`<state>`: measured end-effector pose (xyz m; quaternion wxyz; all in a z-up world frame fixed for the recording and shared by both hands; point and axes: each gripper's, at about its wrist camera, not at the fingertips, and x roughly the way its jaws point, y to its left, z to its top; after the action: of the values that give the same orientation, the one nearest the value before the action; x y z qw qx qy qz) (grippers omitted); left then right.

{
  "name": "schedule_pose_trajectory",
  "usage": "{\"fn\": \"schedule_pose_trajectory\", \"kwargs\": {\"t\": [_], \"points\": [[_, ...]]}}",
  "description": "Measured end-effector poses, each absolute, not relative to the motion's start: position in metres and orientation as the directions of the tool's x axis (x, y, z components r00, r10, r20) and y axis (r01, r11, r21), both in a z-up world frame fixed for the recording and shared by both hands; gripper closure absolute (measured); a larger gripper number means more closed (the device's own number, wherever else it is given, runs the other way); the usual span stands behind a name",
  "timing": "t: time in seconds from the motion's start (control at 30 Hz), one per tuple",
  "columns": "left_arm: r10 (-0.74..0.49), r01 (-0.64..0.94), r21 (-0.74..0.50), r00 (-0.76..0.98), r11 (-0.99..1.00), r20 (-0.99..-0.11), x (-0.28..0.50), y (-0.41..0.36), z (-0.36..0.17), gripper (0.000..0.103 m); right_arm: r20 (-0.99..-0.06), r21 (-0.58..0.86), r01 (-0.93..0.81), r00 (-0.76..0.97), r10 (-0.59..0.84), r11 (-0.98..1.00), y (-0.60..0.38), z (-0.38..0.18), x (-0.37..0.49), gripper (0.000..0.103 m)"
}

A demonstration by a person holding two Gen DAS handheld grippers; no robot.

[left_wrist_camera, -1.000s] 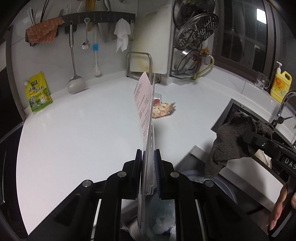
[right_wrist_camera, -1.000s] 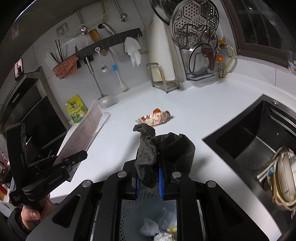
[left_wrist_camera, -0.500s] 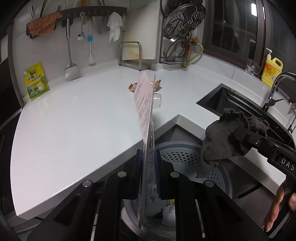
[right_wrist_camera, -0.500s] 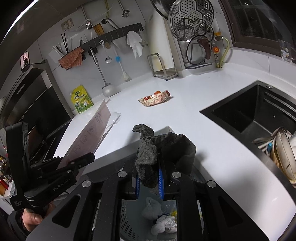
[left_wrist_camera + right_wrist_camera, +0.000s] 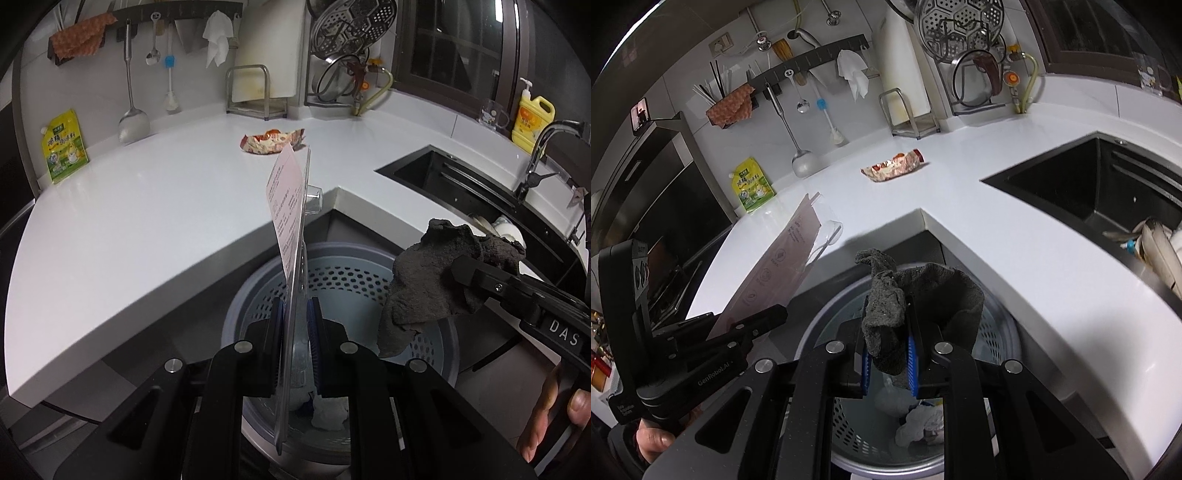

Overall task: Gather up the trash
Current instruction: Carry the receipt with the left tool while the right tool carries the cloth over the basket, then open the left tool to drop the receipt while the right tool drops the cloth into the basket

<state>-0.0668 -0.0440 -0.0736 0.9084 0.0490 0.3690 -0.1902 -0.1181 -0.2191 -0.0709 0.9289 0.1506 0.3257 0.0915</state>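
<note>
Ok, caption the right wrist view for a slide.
Right claw holds a dark rag above the trash bin.

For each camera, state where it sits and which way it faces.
Left wrist: sits on the left gripper, looking along its fingers down over the trash bin toward the countertop; shows its jaws shut on a clear plastic package, plus the right gripper and fingertips.
Right wrist: sits on the right gripper, facing the same way; shows its jaws shut on a dark rag, the left gripper and a thumb.
Shared: bin, countertop, snack wrapper, sink.
</note>
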Motion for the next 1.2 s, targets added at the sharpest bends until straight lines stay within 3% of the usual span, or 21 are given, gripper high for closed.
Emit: {"fn": "schedule_pose_trajectory", "kwargs": {"t": [1.2], "points": [[-0.297, 0.39, -0.081, 0.532, 0.917, -0.793, -0.068, -0.053, -0.131, 0.089, -0.673, 0.369, -0.011, 0.687, 0.275, 0.929, -0.22, -0.131, -0.114, 0.088]]}}
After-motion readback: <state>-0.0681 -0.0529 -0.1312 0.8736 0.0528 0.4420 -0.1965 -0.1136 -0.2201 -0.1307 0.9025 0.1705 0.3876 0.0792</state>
